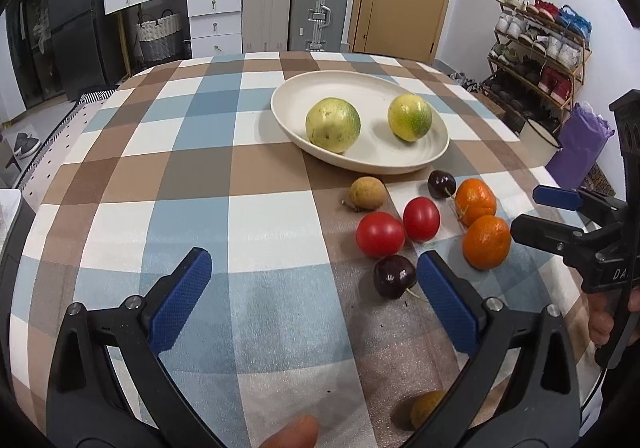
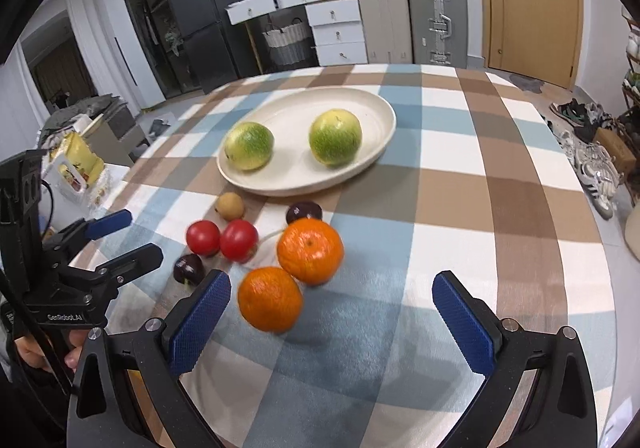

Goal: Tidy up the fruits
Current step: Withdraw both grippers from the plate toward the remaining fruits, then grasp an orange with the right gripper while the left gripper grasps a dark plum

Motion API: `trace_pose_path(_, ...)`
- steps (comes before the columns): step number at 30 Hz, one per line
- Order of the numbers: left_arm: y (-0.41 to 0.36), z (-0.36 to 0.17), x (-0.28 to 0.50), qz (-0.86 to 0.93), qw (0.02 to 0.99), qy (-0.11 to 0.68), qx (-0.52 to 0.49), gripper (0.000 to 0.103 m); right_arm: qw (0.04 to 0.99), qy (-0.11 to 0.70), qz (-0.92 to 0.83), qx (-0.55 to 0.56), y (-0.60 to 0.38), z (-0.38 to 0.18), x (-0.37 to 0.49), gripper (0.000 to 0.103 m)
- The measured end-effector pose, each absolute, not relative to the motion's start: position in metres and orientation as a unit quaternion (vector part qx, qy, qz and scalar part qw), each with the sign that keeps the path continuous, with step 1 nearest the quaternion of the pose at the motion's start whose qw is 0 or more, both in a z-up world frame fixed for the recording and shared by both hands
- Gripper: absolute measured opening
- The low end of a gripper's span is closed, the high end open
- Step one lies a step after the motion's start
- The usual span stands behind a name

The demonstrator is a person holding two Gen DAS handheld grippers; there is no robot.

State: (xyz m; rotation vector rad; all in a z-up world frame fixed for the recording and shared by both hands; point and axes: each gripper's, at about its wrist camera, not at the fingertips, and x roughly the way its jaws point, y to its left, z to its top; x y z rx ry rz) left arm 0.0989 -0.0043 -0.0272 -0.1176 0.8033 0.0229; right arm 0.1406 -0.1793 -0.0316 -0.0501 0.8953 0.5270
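Note:
A white oval plate (image 1: 288,88) (image 2: 280,108) holds two yellow-green round fruits (image 1: 333,124) (image 2: 335,143). In front of it on the checked cloth lie two red tomatoes (image 1: 380,234) (image 2: 238,240), two oranges (image 1: 486,242) (image 2: 270,298), two dark cherries (image 1: 394,276) (image 2: 188,268) and a brown longan (image 1: 367,192) (image 2: 230,206). My left gripper (image 1: 314,280) is open and empty, its right finger beside the near cherry. My right gripper (image 2: 332,302) is open and empty, just behind the oranges. Each gripper shows in the other's view.
A second small brown fruit (image 1: 426,406) lies near the table's front edge under my left gripper. Beyond the table stand suitcases (image 1: 320,4), white drawers (image 1: 214,20), a door and a shoe rack (image 1: 536,52) at the right.

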Motion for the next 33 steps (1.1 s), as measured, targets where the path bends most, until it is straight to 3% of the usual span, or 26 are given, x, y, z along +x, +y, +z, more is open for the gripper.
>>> trace_pose_path(24,-0.027,-0.048,0.113,-0.010,0.900,0.435,-0.028,0.102,0.847,0.450,0.279,-0.033,-0.160,-0.055,0.131,0.101)
trace_pose_path(33,-0.019,-0.052,0.120,-0.005,0.894,0.446,-0.053,0.102,0.849,0.447,0.279,-0.039,-0.153,-0.054,0.133,0.086)
